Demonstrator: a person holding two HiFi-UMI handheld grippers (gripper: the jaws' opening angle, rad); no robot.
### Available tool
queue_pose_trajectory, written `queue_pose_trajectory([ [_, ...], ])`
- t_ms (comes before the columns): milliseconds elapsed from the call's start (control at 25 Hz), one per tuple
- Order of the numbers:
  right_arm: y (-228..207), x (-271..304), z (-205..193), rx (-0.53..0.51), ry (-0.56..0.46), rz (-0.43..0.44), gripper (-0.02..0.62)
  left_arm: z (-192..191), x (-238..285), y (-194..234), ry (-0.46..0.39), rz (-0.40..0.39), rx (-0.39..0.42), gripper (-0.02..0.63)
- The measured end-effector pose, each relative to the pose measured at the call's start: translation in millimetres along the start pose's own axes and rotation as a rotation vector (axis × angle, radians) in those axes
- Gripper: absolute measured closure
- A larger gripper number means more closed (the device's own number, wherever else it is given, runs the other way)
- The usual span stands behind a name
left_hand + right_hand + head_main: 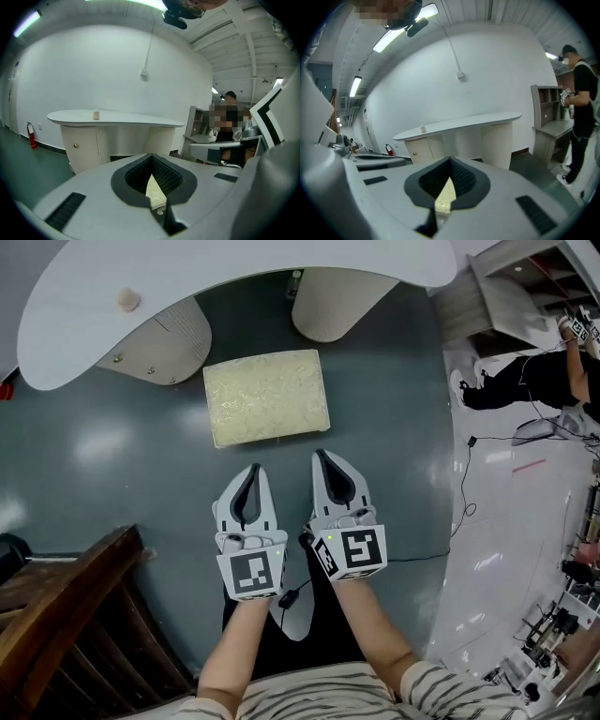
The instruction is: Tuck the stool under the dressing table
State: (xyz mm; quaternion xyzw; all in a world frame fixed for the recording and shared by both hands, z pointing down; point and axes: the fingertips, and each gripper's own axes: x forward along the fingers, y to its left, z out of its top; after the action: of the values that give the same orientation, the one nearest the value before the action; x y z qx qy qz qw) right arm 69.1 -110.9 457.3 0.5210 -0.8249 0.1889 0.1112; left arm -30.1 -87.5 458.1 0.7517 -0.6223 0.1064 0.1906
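A stool with a pale yellow fuzzy cushion [267, 397] stands on the dark green floor, just in front of the gap under the white kidney-shaped dressing table [84, 320]. My left gripper [253, 468] and right gripper [321, 456] hover side by side on the near side of the stool, both shut and holding nothing, their tips a short way from its near edge. A sliver of the cushion [155, 191] shows through the dark notch in the left gripper view, and the cushion [446, 196] also peeks through the notch in the right gripper view. The table [117, 117] stands ahead, with its top [459, 123] well above the jaws.
A small knob-like object [127, 300] sits on the tabletop. A dark wooden chair [66, 615] stands at the lower left. A grey shelf unit [511, 287] and a person [534, 381] are at the right, with a cable [464, 484] on the white floor.
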Motion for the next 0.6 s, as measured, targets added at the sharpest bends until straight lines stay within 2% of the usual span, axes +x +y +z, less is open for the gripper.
queue_pose_trajectory([
  [320, -6, 27, -69, 0.021, 0.077, -0.003, 0.583, -59, 19, 17, 0.055, 0.018, -0.006, 0.600],
  [600, -13, 51, -111, 0.020, 0.103, 0.011, 0.583, -105, 41, 34, 0.089, 0.042, -0.032, 0.600],
])
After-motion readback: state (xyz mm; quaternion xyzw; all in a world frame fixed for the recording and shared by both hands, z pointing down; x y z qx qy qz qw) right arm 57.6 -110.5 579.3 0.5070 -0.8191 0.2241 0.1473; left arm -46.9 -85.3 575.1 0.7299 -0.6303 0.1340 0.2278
